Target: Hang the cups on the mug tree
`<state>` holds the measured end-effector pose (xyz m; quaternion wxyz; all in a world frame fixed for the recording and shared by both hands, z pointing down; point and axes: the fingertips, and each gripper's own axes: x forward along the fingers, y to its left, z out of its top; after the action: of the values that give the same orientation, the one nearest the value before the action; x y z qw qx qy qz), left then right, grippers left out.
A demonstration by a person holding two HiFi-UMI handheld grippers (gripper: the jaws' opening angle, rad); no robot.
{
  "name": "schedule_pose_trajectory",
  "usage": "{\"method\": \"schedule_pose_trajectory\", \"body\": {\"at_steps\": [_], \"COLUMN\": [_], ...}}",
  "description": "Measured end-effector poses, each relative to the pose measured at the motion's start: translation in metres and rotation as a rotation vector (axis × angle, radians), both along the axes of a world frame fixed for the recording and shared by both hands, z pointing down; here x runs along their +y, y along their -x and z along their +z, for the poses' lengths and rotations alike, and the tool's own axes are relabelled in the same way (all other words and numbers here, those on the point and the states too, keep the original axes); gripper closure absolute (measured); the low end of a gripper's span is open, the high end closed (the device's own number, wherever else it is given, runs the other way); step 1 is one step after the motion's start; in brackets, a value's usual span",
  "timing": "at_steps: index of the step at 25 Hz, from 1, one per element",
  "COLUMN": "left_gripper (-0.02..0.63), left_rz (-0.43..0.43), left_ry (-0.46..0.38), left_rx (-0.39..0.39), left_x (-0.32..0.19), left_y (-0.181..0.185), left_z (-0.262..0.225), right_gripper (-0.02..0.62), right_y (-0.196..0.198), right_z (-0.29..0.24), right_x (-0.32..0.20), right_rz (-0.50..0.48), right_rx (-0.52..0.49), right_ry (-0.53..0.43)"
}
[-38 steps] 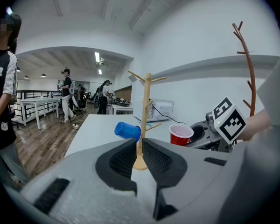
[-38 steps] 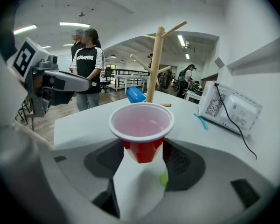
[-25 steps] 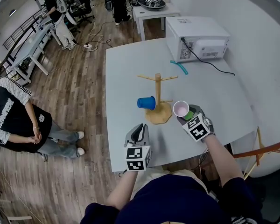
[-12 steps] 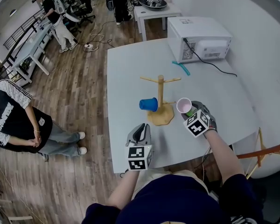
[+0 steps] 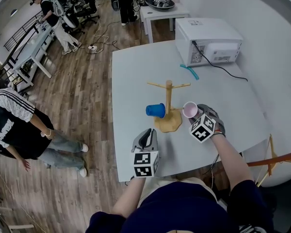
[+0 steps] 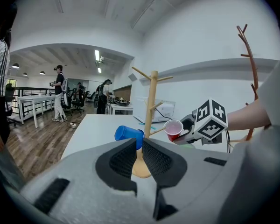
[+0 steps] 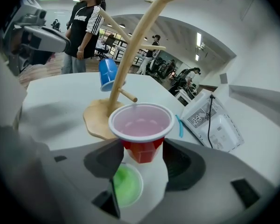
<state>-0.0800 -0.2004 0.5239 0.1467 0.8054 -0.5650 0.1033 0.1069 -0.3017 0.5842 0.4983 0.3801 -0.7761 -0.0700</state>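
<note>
R tongs [image 7: 141, 158] grip red cup [image 7: 141, 125]; L tongs [image 6: 139, 147] closed; blue cup [image 5: 155, 110] on mug tree [image 5: 168, 93] peg.

**Nothing legible**

The cubes on the left hand-held gripper [image 5: 145, 134] and the right hand-held gripper [image 5: 194, 114] carry only black-and-white square markers, no letters. A pale label [image 5: 193, 22] on top of the microwave [image 5: 211, 40], beyond the mug tree [image 5: 168, 101] on the desk [image 5: 133, 76], is too small to read.
</note>
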Motion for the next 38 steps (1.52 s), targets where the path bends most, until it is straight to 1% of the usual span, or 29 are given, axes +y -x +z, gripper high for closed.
{"method": "schedule_pose_trajectory", "body": {"at_steps": [12,28,38], "left_gripper": [0.584,0.584,0.584], "left_rz": [0.007,-0.001,-0.004], "left_ry": [0.001,-0.006,-0.006], "left_rx": [0.003,0.004,0.008], "left_x": [-0.003,0.0,0.003], "left_y": [-0.004,-0.001,0.0], "left_z": [0.003,-0.001,-0.002], "right_gripper": [0.327,0.327,0.327], "right_y": [0.007,0.031,0.04], "right_z": [-0.011,-0.035,-0.04], "right_x": [-0.002,0.003,0.006], "right_rz": [-0.019,-0.074,-0.125], "right_rx": [-0.009,-0.037,0.007], "right_ry": [-0.023,-0.066,-0.081]}}
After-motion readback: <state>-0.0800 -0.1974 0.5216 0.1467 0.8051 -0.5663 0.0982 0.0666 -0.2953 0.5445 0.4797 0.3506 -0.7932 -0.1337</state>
